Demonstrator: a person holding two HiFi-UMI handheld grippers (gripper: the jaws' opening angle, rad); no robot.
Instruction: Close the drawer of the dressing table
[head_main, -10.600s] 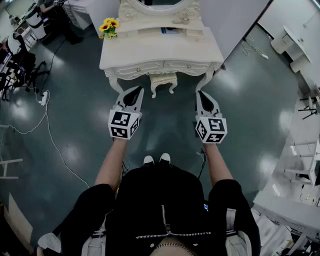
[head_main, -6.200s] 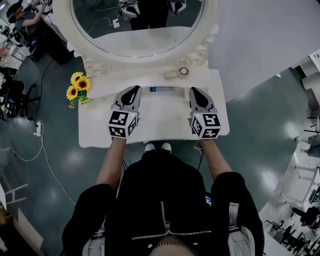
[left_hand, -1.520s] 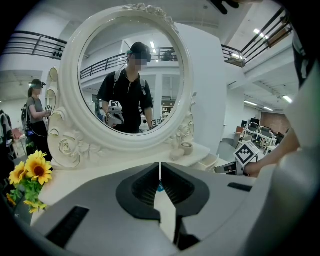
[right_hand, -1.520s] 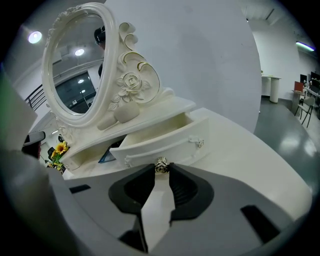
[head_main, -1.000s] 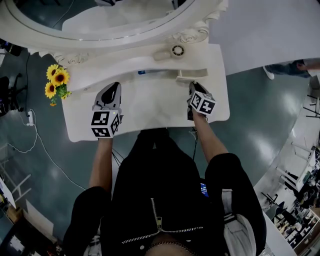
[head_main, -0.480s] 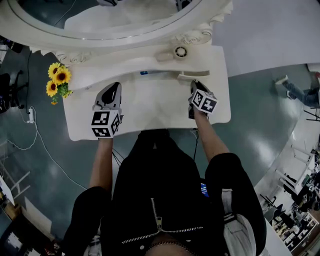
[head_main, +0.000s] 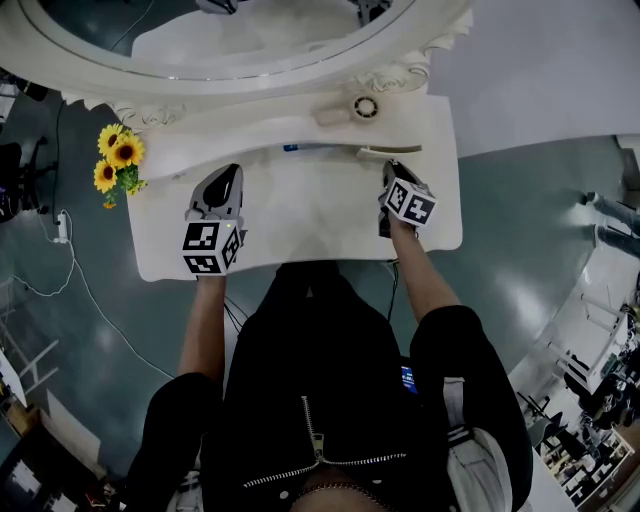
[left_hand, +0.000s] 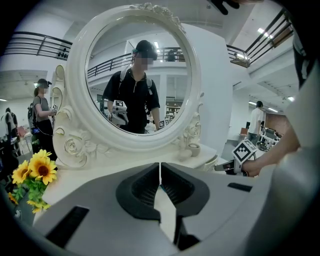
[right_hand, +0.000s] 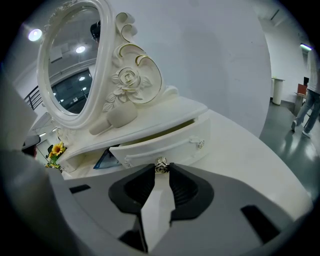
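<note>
Now we have the right gripper (right_hand: 161, 171) pinching the knob (right_hand: 161, 165) of the part-open drawer (right_hand: 170, 145). Left gripper (left_hand: 160, 165) pressed together, empty, above the table (head_main: 300, 220).

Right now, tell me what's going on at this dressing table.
A person stands at the white dressing table with a gripper in each hand. The right gripper is shut on the knob of the small drawer, which stands partly open. The left gripper hovers shut and empty over the table.
</note>
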